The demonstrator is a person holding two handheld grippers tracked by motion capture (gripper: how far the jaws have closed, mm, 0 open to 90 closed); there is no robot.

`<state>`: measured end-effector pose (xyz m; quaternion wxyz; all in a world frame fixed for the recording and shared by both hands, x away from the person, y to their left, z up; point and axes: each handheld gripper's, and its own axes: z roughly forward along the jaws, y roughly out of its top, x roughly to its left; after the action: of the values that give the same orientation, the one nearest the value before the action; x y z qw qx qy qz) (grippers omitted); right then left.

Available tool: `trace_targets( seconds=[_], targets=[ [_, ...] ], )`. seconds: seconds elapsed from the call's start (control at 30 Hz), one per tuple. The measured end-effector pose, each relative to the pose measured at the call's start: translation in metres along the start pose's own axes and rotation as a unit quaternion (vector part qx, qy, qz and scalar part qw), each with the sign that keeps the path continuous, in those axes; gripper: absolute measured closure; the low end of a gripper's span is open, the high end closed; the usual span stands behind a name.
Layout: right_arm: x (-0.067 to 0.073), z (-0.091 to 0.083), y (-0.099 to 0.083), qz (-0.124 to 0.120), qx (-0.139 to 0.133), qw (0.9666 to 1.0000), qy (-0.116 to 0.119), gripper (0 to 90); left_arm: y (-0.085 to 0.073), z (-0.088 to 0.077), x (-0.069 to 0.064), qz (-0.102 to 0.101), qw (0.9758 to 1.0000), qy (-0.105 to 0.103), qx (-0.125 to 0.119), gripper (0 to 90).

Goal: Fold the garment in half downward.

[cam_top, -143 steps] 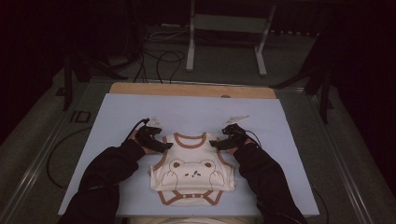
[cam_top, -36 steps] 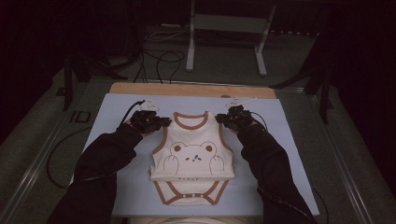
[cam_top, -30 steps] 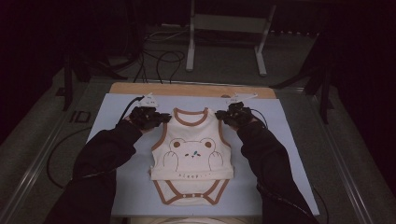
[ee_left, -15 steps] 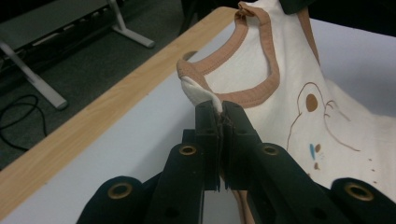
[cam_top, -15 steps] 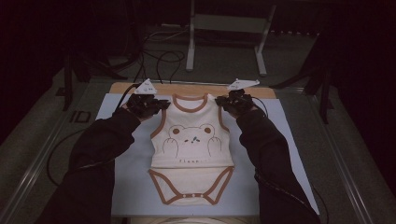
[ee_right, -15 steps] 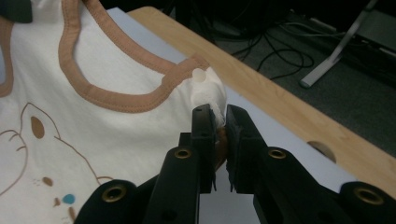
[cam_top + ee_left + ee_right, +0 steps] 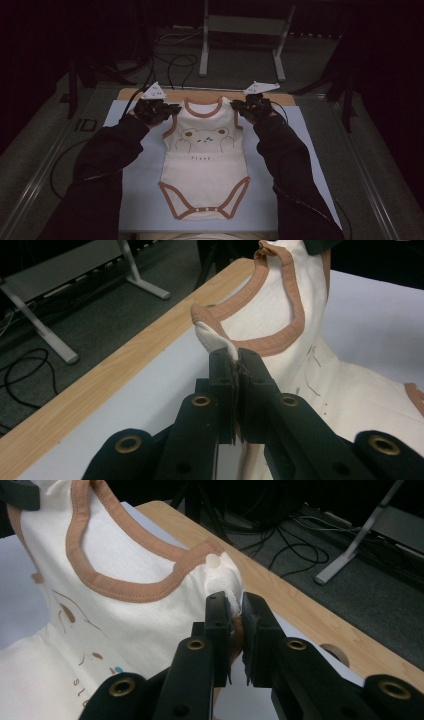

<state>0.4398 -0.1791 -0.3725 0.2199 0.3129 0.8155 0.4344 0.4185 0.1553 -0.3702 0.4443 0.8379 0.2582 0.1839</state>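
Holding the baby bodysuit up by its shoulders, your left gripper pinches one strap tight and your right gripper pinches the other. Its bottom lies flat on the blue mat. Next, I think you should lower the top down gently and smooth.
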Motion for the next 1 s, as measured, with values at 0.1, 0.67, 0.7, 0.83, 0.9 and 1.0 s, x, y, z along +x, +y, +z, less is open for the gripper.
trace_targets(
  seconds=[0.1,0.67,0.7,0.83,0.9,1.0],
  targets=[
    [0.001,-0.001,-0.003,0.002,-0.001,1.0000,0.002,82.9,-0.002,-0.001,-0.002,0.001,1.0000,-0.004,-0.002,87.3],
    [0.017,-0.016,-0.020,-0.001,-0.011,0.9997,0.023,82.9,-0.011,-0.012,-0.020,0.013,0.9997,-0.019,-0.005,87.3],
    [0.017,-0.017,-0.022,-0.004,-0.012,0.9997,0.022,82.9,-0.011,-0.013,-0.021,0.014,0.9997,-0.018,-0.006,87.3],
    [0.020,-0.021,-0.026,-0.001,-0.013,0.9996,0.025,82.9,-0.014,-0.018,-0.027,0.016,0.9996,-0.023,-0.009,87.3],
    [0.022,-0.024,-0.029,-0.002,-0.015,0.9995,0.027,82.9,-0.016,-0.019,-0.031,0.018,0.9994,-0.027,-0.008,87.3],
    [0.026,-0.027,-0.033,-0.004,-0.015,0.9994,0.029,82.9,-0.019,-0.021,-0.037,0.023,0.9991,-0.033,-0.009,87.3]
  ],
)
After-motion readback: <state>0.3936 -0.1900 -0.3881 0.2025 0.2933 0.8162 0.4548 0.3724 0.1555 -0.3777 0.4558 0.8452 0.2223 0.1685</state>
